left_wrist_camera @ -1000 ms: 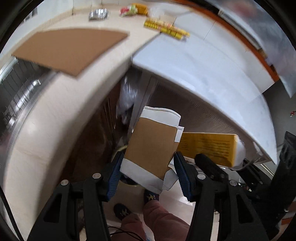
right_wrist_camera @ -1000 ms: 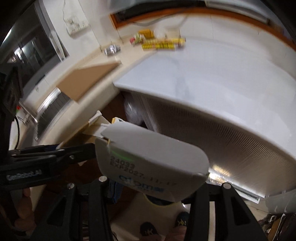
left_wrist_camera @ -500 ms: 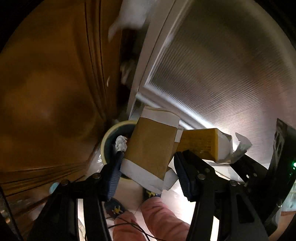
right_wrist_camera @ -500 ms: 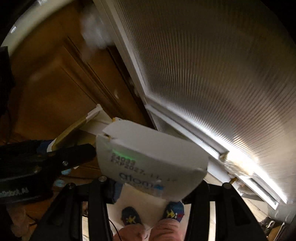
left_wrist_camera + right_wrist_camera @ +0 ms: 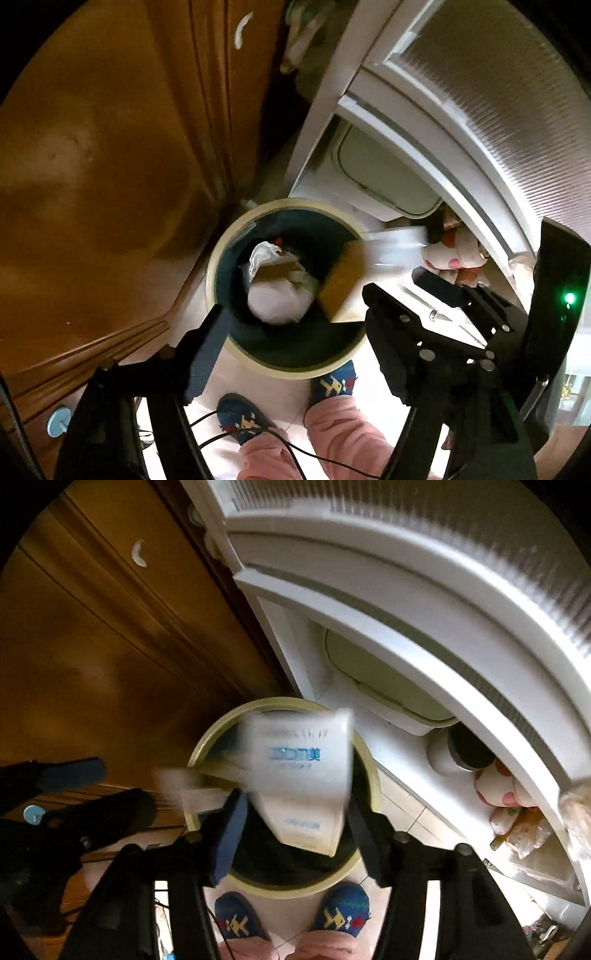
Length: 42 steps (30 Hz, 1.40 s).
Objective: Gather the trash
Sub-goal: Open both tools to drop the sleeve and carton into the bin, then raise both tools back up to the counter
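A round trash bin (image 5: 218, 258) with a cream rim and dark inside stands on the floor below both grippers. My left gripper (image 5: 293, 301) hangs over it, jaws opening and nothing between them. A brown and white paper packet (image 5: 275, 291) lies inside on crumpled white paper. My right gripper (image 5: 297, 801) is also over the trash bin (image 5: 365, 771), jaws opening. A white box (image 5: 299, 771) with blue print falls blurred between and beyond its fingertips, free of the pads. The white box (image 5: 345, 284) shows its yellow side at the bin's right rim.
A brown wooden cabinet (image 5: 110, 147) rises left of the bin, a white ribbed appliance door (image 5: 480, 92) on the right. A cream lid (image 5: 384, 177) leans behind the bin. Cups and bags (image 5: 509, 801) sit low right. The person's blue slippers (image 5: 343, 908) and a cable are beside the bin.
Both grippers dropped from counter height to just above the bin and opened. The brown and white packet left the left gripper and lies in the bin; the white box left the right gripper.
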Each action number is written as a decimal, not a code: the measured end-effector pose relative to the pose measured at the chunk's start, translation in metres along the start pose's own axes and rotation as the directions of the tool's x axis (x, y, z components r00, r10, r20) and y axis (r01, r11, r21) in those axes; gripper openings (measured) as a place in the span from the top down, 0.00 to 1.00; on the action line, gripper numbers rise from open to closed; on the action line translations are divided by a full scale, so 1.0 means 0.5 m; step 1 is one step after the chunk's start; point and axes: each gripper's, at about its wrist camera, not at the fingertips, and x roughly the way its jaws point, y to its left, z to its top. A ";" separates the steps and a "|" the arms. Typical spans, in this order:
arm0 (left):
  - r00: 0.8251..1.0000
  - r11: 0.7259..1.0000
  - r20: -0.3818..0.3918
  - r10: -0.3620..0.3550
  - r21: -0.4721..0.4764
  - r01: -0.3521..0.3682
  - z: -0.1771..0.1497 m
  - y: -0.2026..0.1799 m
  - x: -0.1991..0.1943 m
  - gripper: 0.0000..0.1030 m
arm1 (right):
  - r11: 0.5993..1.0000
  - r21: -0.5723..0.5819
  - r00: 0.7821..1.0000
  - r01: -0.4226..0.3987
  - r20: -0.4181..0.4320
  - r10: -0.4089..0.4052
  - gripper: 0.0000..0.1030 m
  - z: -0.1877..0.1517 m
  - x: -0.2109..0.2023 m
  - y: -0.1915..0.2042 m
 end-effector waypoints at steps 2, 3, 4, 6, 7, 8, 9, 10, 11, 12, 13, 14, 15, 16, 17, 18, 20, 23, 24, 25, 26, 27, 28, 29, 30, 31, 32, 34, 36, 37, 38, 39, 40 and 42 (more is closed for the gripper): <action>1.000 1.000 -0.002 0.015 -0.001 -0.015 -0.001 0.004 0.001 0.24 | 1.000 0.010 1.000 0.000 0.002 0.000 0.42 0.003 0.000 0.000; 1.000 1.000 0.000 0.020 -0.001 -0.020 0.000 0.003 0.001 0.24 | 1.000 0.012 1.000 0.000 0.003 0.000 0.42 0.008 -0.002 0.002; 1.000 1.000 0.001 0.028 -0.004 -0.028 -0.003 0.005 -0.002 0.24 | 1.000 0.013 1.000 0.003 0.004 -0.003 0.42 0.008 -0.006 0.003; 0.999 0.999 0.001 0.038 -0.010 -0.038 0.008 0.004 -0.005 0.24 | 1.000 0.015 1.000 0.000 0.003 0.000 0.42 0.020 -0.011 0.006; 0.999 0.999 0.002 0.043 -0.014 -0.043 0.013 0.003 -0.006 0.24 | 1.000 0.018 1.000 -0.003 0.003 0.003 0.42 0.023 -0.017 0.007; 0.999 0.999 0.004 0.045 -0.017 -0.045 0.016 -0.002 -0.008 0.24 | 1.000 0.020 1.000 -0.005 0.005 0.005 0.42 0.025 -0.022 0.005; 0.999 0.999 0.007 0.046 -0.020 -0.046 0.017 -0.002 -0.013 0.24 | 1.000 0.022 1.000 -0.007 0.011 0.007 0.42 0.025 -0.031 0.004; 0.999 0.999 0.009 0.047 -0.023 -0.047 0.019 -0.003 -0.018 0.24 | 1.000 0.022 1.000 -0.005 0.019 0.004 0.42 0.026 -0.043 0.007; 0.999 0.998 0.012 0.050 -0.024 -0.050 0.018 -0.007 -0.029 0.24 | 1.000 0.021 1.000 -0.003 0.025 0.003 0.42 0.031 -0.047 0.005; 0.999 0.998 0.015 0.052 -0.025 -0.052 0.018 -0.010 -0.039 0.24 | 1.000 0.023 0.999 -0.005 0.034 0.004 0.42 0.034 -0.061 0.008; 0.998 0.998 0.018 0.053 -0.023 -0.053 0.019 -0.006 -0.037 0.24 | 1.000 0.024 0.999 -0.008 0.038 0.007 0.42 0.033 -0.074 0.011; 0.998 0.998 0.023 0.055 -0.019 -0.054 0.017 -0.006 -0.052 0.24 | 1.000 0.026 0.999 -0.008 0.042 0.007 0.42 0.033 -0.086 0.015; 0.998 0.998 0.029 0.057 -0.014 -0.057 0.017 -0.010 -0.065 0.24 | 1.000 0.028 0.999 -0.007 0.047 0.005 0.42 0.034 -0.099 0.017; 0.998 0.998 0.034 0.059 -0.011 -0.059 0.017 -0.013 -0.076 0.24 | 1.000 0.029 0.999 -0.007 0.051 0.005 0.42 0.032 -0.108 0.017; 0.997 0.998 0.041 0.061 -0.007 -0.061 0.018 -0.017 -0.091 0.24 | 0.999 0.032 0.998 -0.004 0.057 0.002 0.42 0.032 -0.122 0.020; 0.997 0.998 0.046 0.060 -0.005 -0.060 0.017 -0.021 -0.104 0.24 | 0.999 0.035 0.998 -0.005 0.062 0.003 0.42 0.033 -0.137 0.022; 0.997 0.998 0.055 0.060 0.001 -0.061 0.016 -0.027 -0.132 0.24 | 0.999 0.038 0.997 -0.004 0.071 0.001 0.41 0.035 -0.158 0.026; 0.996 0.998 0.068 0.063 0.012 -0.064 0.013 -0.039 -0.180 0.24 | 0.999 0.044 0.996 0.004 0.083 -0.008 0.41 0.037 -0.191 0.034; 0.995 0.998 0.073 0.065 0.015 -0.066 0.012 -0.044 -0.197 0.24 | 0.999 0.045 0.996 0.005 0.086 -0.009 0.41 0.038 -0.203 0.034; 0.995 0.998 0.077 0.064 0.017 -0.066 0.010 -0.050 -0.211 0.24 | 0.999 0.047 0.996 0.004 0.089 -0.009 0.41 0.038 -0.218 0.036; 0.995 0.998 0.079 0.063 0.019 -0.065 0.007 -0.052 -0.224 0.24 | 0.999 0.048 0.996 0.004 0.093 -0.009 0.41 0.038 -0.233 0.037; 0.995 0.998 0.082 0.062 0.021 -0.064 0.004 -0.057 -0.242 0.24 | 0.999 0.049 0.995 0.002 0.097 -0.006 0.41 0.037 -0.249 0.039; 0.994 0.998 0.086 0.061 0.024 -0.064 0.002 -0.063 -0.264 0.24 | 0.999 0.050 0.995 -0.001 0.098 -0.004 0.41 0.037 -0.262 0.039; 0.994 0.998 0.090 0.058 0.025 -0.061 0.000 -0.067 -0.279 0.24 | 0.999 0.054 0.995 -0.003 0.101 -0.003 0.41 0.037 -0.284 0.040; 0.994 0.998 0.094 0.055 0.029 -0.058 -0.003 -0.071 -0.299 0.24 | 0.998 0.059 0.994 -0.004 0.106 -0.002 0.41 0.040 -0.308 0.045; 0.993 0.998 0.101 0.053 0.035 -0.057 -0.006 -0.079 -0.324 0.24 | 0.998 0.062 0.994 -0.008 0.111 0.001 0.41 0.040 -0.327 0.050; 0.993 0.998 0.107 0.050 0.038 -0.055 -0.009 -0.083 -0.342 0.24 | 0.998 0.066 0.993 -0.016 0.118 0.008 0.41 0.041 -0.350 0.053; 0.992 0.998 0.119 0.044 0.048 -0.050 -0.014 -0.093 -0.382 0.24 | 0.997 0.070 0.991 -0.026 0.132 0.016 0.41 0.043 -0.393 0.059; 0.990 0.997 0.134 0.045 0.060 -0.053 -0.021 -0.109 -0.433 0.23 | 0.997 0.068 0.989 -0.031 0.146 0.020 0.41 0.047 -0.439 0.068; 0.989 0.997 0.141 0.041 0.065 -0.051 -0.024 -0.114 -0.456 0.23 | 0.997 0.065 0.988 -0.032 0.154 0.022 0.41 0.049 -0.461 0.072; 0.989 0.997 0.145 0.037 0.069 -0.047 -0.027 -0.118 -0.472 0.23 | 0.998 0.061 0.987 -0.032 0.160 0.022 0.41 0.050 -0.480 0.075; 0.988 0.996 0.149 0.033 0.072 -0.044 -0.030 -0.122 -0.492 0.23 | 0.998 0.056 0.986 -0.032 0.168 0.022 0.40 0.052 -0.504 0.080; 0.988 0.997 0.154 0.028 0.073 -0.039 -0.032 -0.126 -0.514 0.23 | 0.998 0.050 0.984 -0.031 0.175 0.022 0.40 0.054 -0.528 0.085; 0.987 0.997 0.158 0.011 0.073 -0.023 -0.035 -0.131 -0.558 0.23 | 0.998 0.042 0.983 -0.037 0.183 0.029 0.40 0.059 -0.572 0.092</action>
